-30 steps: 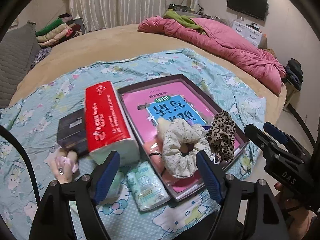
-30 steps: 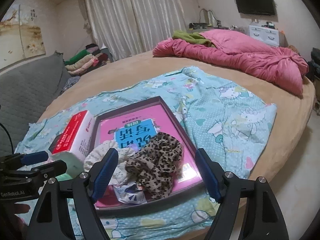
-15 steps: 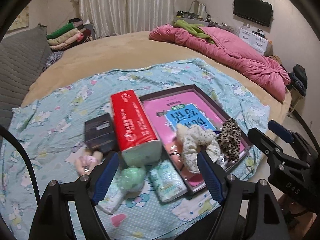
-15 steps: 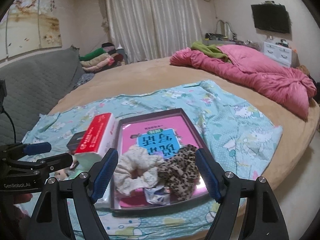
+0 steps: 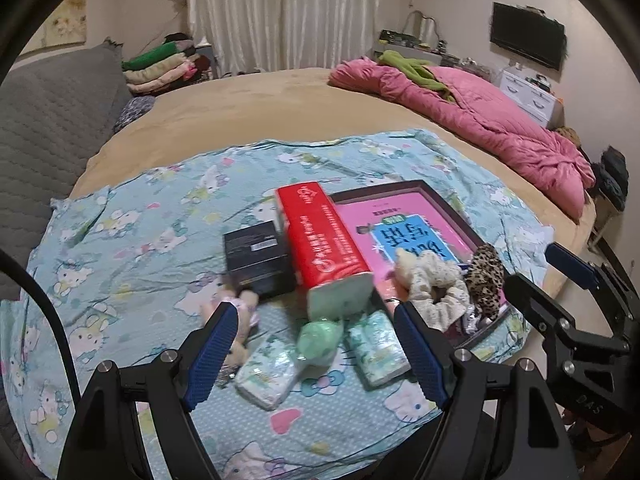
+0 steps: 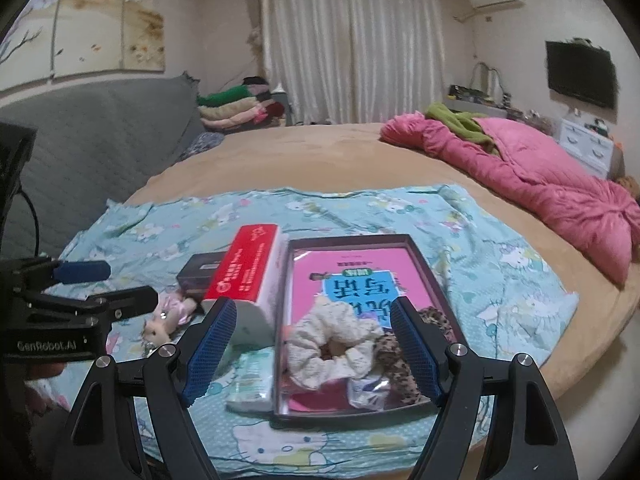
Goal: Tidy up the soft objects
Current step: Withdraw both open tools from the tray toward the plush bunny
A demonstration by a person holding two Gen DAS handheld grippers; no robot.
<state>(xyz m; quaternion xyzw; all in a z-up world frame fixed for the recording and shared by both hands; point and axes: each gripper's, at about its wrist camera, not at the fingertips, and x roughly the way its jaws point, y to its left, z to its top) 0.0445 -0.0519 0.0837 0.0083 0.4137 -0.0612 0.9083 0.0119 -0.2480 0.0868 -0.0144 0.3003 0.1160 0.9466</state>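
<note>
Blue ribbed pads lined both grippers, and each pair of jaws stood wide apart with nothing clamped. Beyond the left gripper (image 5: 316, 354), between its fingers, lay a pale green soft ball (image 5: 320, 338) flanked by two small tissue packs (image 5: 376, 354), all on the cartoon-print sheet (image 5: 140, 216). Just past them a red tissue box (image 5: 320, 236) stood on the sheet, its white end facing the jaws. A black box (image 5: 256, 258) sat beside it toward the left finger, and a small plush doll (image 5: 244, 308) lay partly hidden behind that finger's tip. Off past the right finger, a dark tray (image 5: 448, 204) held a pink book (image 5: 404, 232), with a cream scrunchie (image 5: 430, 280) and a leopard-print scrunchie (image 5: 486, 276) at its near end.

Ahead of the right gripper (image 6: 312, 346), the cream scrunchie (image 6: 332, 346) sat between the fingers inside the tray (image 6: 424, 256), untouched. The leopard-print scrunchie (image 6: 400, 360) lay against it, partly behind the right finger, and a crinkled silver packet (image 6: 368, 390) rested just nearer. The left gripper (image 6: 92, 284) showed far out to the left side, above the doll (image 6: 168, 314). A pink quilt (image 6: 532, 184) was heaped well beyond both, on the tan bed (image 6: 320, 156).
</note>
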